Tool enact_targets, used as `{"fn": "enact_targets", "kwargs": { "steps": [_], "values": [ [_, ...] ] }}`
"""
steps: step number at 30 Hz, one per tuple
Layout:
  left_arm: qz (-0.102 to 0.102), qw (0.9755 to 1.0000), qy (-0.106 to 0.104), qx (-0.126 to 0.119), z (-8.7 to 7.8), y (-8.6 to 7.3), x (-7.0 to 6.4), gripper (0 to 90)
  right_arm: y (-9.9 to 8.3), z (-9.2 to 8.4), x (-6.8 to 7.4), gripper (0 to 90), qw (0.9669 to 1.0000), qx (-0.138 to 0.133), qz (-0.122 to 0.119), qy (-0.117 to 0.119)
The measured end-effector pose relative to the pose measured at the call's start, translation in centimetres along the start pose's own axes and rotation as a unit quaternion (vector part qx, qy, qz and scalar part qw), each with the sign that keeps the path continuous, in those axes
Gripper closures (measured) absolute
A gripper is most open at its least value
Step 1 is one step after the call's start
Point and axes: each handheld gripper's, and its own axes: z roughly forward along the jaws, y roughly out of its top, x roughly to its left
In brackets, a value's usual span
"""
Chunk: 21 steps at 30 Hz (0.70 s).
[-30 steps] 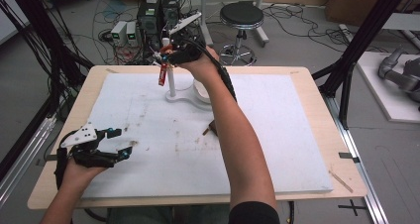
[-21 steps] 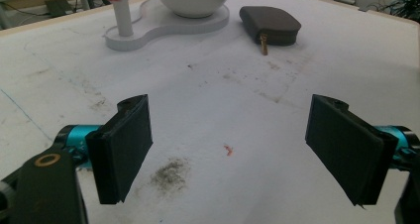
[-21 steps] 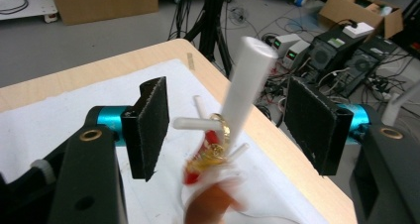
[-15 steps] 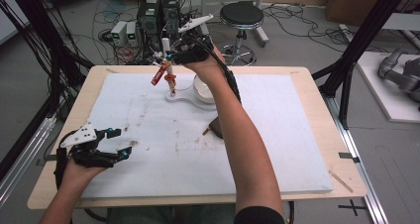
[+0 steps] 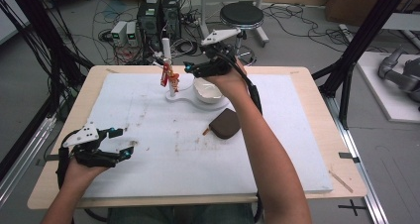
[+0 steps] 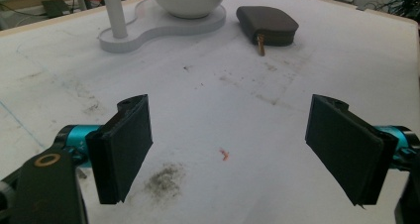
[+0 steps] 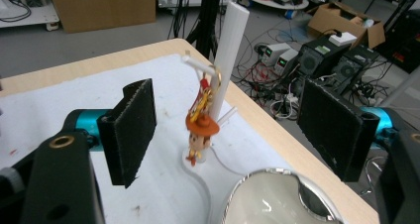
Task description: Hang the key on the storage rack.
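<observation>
The bench point(image 5: 307, 85), a pale wooden top, carried a white mat point(image 5: 277, 149) that covered nearly all of it and bore brown smudges toward the middle. Near the far edge, a little left of centre, a white stand point(image 5: 185, 96) rested on the mat, its flat base holding a white bowl point(image 5: 210, 90) on one side and an upright white post point(image 5: 168, 60) on the other. A brown pouch point(image 5: 225, 123) lay flat on the mat just nearer than the bowl, apart from the stand's base. The right gripper point(image 5: 190, 68) was held above the far edge beside the bowl, pointing toward the post; its jaws had just been opening and stood spread wide with nothing pinched between them. In the right gripper view, a small figure keychain point(image 7: 200, 122) in red and orange hung by its ring from a short peg on the post, dangling against the post and in line with the gap between the jaws but beyond them, untouched. The left gripper point(image 5: 126, 143) rested close to the mat near the near left corner, well apart from the stand, and its jaws were likewise spread wide over bare mat, holding nothing. A tiny red speck point(image 6: 225, 154) lay on the mat between them.
</observation>
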Motion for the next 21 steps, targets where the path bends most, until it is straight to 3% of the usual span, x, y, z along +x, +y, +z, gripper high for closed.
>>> {"fn": "enact_targets", "kwargs": {
  "steps": [6, 9, 21],
  "values": [
    [-0.002, 1.0, -0.007, 0.001, 0.9, 0.2, 0.2, 18.1, -1.9, -3.2, 0.1, 21.4, 1.0, -0.004, 0.006, 0.002],
    [-0.002, 0.9999, -0.011, -0.003, 1.2, 0.5, 0.2, 18.1, -3.0, -4.8, 0.3, 21.4, 0.9995, -0.03, 0.003, -0.004],
    [-0.001, 0.9996, -0.028, -0.006, 3.4, 1.4, 0.2, 18.1, -8.8, -8.7, 0.5, 20.6, 0.9991, -0.029, 0.026, -0.013]
  ]
}}
